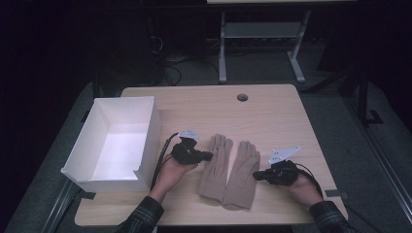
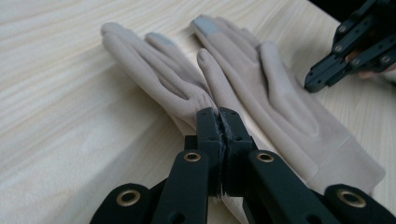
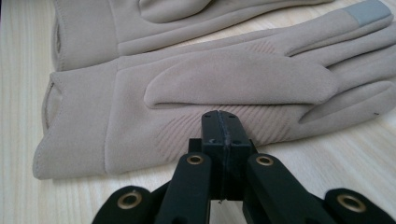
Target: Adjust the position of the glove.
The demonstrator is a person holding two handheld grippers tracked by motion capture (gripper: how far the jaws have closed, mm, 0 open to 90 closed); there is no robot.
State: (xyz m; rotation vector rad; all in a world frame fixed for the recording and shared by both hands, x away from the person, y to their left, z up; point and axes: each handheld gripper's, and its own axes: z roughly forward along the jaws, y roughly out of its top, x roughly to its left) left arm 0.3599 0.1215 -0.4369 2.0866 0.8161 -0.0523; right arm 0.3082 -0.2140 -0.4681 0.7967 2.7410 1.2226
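Wooden table [image 1: 272, 111], beige gloves [image 1: 228, 170] between closed grippers.

Left glove [image 3: 187, 28]: upper part cut off by the top edge of the right gripper view.
Right glove [image 3: 224, 88]: fingertips run past that view's right edge.
Right gripper [image 2: 322, 79]: mostly beyond the corner of the left gripper view.
White box [image 1: 114, 141]: near wall hides its inner front floor.
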